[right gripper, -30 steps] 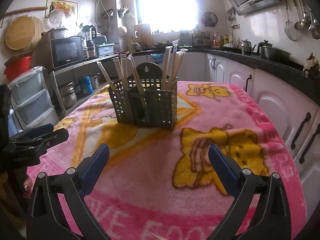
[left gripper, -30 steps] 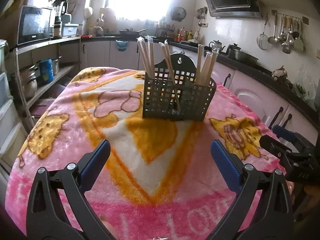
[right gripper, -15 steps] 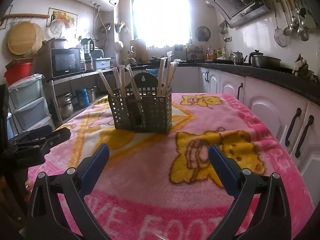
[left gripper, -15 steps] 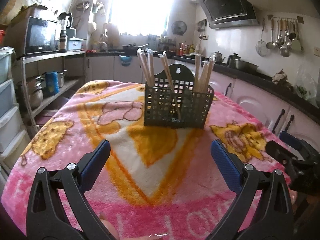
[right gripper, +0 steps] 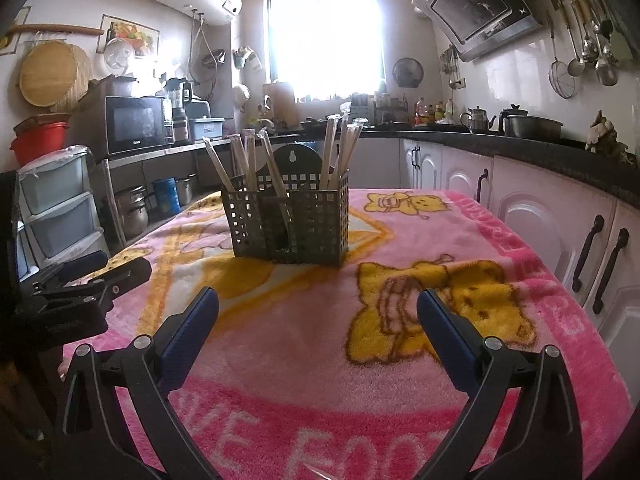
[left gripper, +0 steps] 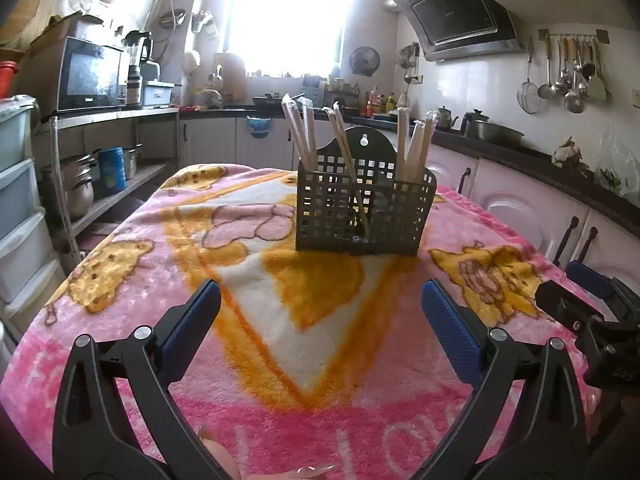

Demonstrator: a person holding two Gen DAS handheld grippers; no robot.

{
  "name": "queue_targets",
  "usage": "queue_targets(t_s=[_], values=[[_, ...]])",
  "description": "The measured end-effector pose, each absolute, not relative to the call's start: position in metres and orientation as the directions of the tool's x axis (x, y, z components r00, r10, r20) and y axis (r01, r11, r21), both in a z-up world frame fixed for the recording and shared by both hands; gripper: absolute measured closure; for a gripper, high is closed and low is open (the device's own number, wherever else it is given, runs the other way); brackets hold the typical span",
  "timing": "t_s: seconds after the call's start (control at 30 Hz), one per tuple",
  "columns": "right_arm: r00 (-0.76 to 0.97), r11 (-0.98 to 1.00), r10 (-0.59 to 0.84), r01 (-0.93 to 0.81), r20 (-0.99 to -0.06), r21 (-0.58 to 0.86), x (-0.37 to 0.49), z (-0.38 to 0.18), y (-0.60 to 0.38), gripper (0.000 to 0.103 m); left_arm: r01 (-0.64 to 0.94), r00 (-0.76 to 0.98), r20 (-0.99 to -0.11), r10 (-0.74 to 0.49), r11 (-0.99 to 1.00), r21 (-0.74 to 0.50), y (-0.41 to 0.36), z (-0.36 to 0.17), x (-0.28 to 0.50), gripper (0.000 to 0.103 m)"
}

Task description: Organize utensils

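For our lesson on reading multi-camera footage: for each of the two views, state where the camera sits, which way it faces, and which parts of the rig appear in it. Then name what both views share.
Left wrist: sits behind the left gripper, faces across the pink blanket toward the window; its own open fingers show, plus the right gripper at the right edge.
Right wrist: sits behind the right gripper, faces the same way; its own open fingers show, the left gripper at the left edge.
Shared: the utensil basket of wrapped chopsticks.
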State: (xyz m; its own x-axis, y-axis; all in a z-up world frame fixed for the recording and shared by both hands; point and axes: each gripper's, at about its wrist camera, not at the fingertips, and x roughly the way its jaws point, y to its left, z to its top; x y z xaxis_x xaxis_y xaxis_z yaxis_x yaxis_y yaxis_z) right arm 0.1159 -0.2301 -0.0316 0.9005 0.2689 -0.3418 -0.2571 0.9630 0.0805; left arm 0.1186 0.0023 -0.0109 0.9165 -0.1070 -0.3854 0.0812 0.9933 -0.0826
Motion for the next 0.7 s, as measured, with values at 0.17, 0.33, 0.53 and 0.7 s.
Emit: queue_targets(t_s=[0.17, 0.33, 0.53, 0.7], values=[[0.898, 0.962, 0.271, -0.260, -0.347, 0.079, 0.1171, -0.0326, -0.2296, 0.006, 0.082, 0.915, -0.388, -0.111, 0.993, -0.089, 0.0035, -0.0114, 0.1189, 0.011], [0.897, 0.964, 0.267, -0.253, -0.351, 0.086, 0.1189, -0.0343, -0.2303, 0.006, 0.086, 0.916, -0.385, -0.112, 0.993, -0.084, 0.0029, -0.0116, 0.1185, 0.011], [0.898, 0.964, 0.266, -0.253, -0.351, 0.084, 0.1188, -0.0341, -0.2301, 0.006, 0.089, 0.916, -0.385, -0.112, 0.993, -0.079, 0.0012, -0.0130, 0.1179, 0.011], [0.897, 0.963, 0.268, -0.255, -0.351, 0.083, 0.1194, -0.0348, -0.2306, 0.006, 0.089, 0.916, -0.385, -0.113, 0.993, -0.080, 0.0013, -0.0127, 0.1178, 0.011]])
